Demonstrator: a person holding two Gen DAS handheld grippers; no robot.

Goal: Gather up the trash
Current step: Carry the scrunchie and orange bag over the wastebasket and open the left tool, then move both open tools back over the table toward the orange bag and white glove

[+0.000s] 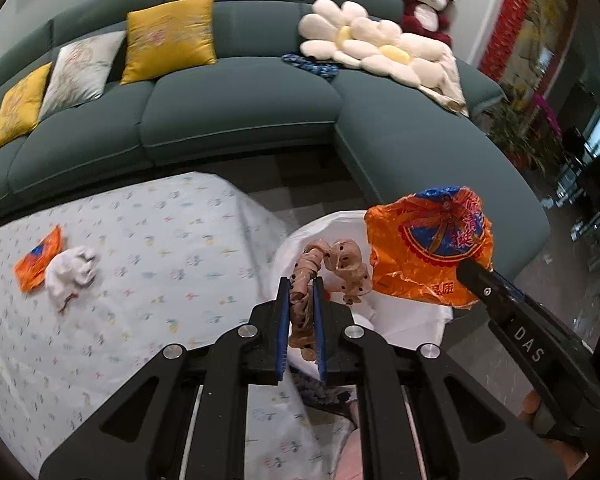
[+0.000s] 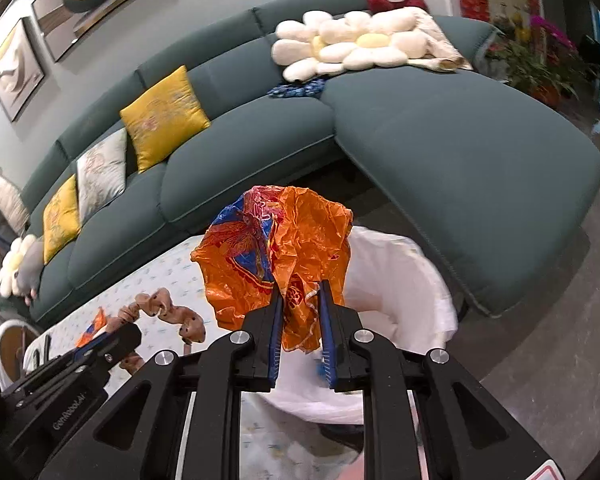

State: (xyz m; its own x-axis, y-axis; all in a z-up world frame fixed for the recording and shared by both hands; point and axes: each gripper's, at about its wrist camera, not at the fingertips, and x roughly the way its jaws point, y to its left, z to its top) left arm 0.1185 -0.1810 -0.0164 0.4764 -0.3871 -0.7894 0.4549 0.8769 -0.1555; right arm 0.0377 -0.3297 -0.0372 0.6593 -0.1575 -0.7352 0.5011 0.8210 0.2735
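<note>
Crumpled orange wrapper (image 2: 276,256) pinched in right gripper (image 2: 300,312); left gripper (image 1: 301,308) clamps a twisted tan dotted strip (image 1: 332,268).

Home living room: sofa (image 1: 236,120), cushions (image 1: 170,38), wall pictures (image 2: 16,66).

"DAS" on right hand-held gripper (image 1: 485,280) (wrapper print unreadable).

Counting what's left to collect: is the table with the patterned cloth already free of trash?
No: an orange wrapper and a crumpled white tissue lie on it.
</note>
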